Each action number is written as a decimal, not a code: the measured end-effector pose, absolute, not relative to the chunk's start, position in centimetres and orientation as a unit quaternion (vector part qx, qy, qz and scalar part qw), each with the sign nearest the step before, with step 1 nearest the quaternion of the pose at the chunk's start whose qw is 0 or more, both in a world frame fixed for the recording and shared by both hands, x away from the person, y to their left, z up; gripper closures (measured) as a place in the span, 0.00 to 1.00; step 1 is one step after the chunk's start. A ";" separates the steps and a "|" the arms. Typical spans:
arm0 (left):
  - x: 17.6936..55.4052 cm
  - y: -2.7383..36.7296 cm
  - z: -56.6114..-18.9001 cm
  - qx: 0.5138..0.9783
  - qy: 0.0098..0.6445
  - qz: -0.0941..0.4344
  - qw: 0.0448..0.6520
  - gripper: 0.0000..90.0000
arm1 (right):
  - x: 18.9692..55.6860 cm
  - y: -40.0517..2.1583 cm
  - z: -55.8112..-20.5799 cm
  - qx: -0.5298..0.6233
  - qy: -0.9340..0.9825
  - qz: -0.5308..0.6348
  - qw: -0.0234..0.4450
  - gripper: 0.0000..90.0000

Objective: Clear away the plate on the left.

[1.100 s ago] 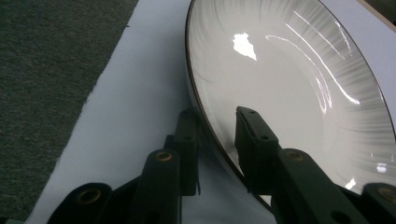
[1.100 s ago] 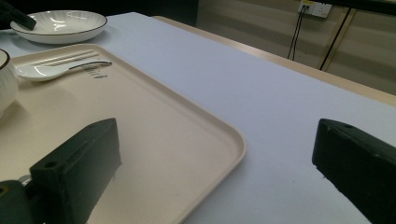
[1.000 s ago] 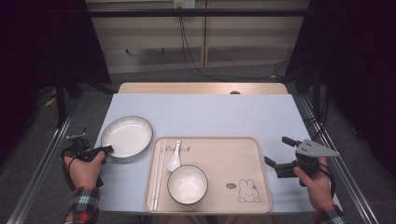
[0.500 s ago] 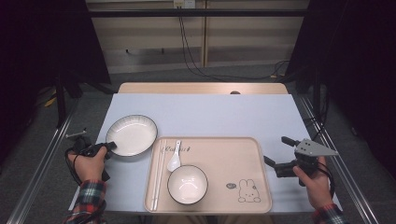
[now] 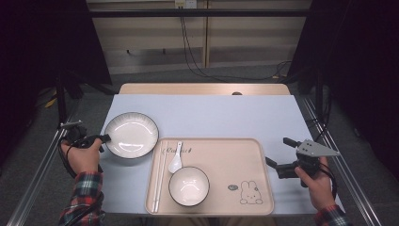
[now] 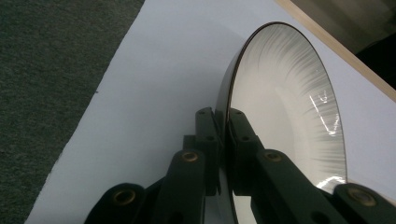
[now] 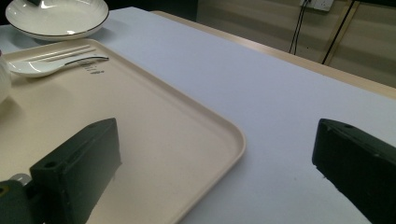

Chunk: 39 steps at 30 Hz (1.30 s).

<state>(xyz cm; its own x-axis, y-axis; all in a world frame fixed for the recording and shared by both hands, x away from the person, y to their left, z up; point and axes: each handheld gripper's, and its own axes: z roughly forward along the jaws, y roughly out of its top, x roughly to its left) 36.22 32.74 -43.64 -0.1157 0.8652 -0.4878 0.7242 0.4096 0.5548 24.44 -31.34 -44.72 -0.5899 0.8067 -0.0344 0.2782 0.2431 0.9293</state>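
A white ribbed plate (image 5: 131, 134) with a dark rim lies on the pale table, left of the tray. My left gripper (image 5: 104, 138) holds its left edge. In the left gripper view the jaws (image 6: 223, 114) have just been closing and now pinch the plate's (image 6: 285, 102) rim between them. My right gripper (image 5: 278, 151) hovers open beside the tray's right edge with nothing between its jaws (image 7: 217, 140). The beige tray (image 5: 226, 165) carries a white bowl (image 5: 189, 186), a white spoon (image 5: 175, 162) and chopsticks (image 5: 160, 174).
A bunny print marks the tray's near right corner (image 5: 249, 193). The right gripper view shows the tray's corner (image 7: 163, 121) low down, with the spoon (image 7: 42, 65) and the plate (image 7: 56, 16) far off. Bare table lies behind the tray.
The left hand moved in on the plate's left rim and its jaws closed on it. The plate shifted slightly away and to the right. The right hand kept still.
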 end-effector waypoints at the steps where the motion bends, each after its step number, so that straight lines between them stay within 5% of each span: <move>1: 36.3 32.6 -43.4 0.535 0.742 0.092 0.393 0.95 | 24.5 -31.4 -44.7 0.364 0.741 0.496 0.267 0.00; 24: 37.3 29.5 -41.1 0.578 0.702 0.039 0.415 0.95 | 25.1 -31.2 -43.0 0.372 0.717 0.515 0.288 0.00; 39: 38.4 23.7 -40.2 0.630 0.653 0.013 0.421 0.94 | 26.9 -28.9 -42.1 0.411 0.694 0.539 0.243 0.00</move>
<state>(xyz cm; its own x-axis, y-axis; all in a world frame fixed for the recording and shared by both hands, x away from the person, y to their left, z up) 38.36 23.70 -40.23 0.1481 0.8323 -0.5341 0.8112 0.2067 0.5470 26.92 -28.89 -42.12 -0.5448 0.8320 0.1048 0.3083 0.0825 0.9477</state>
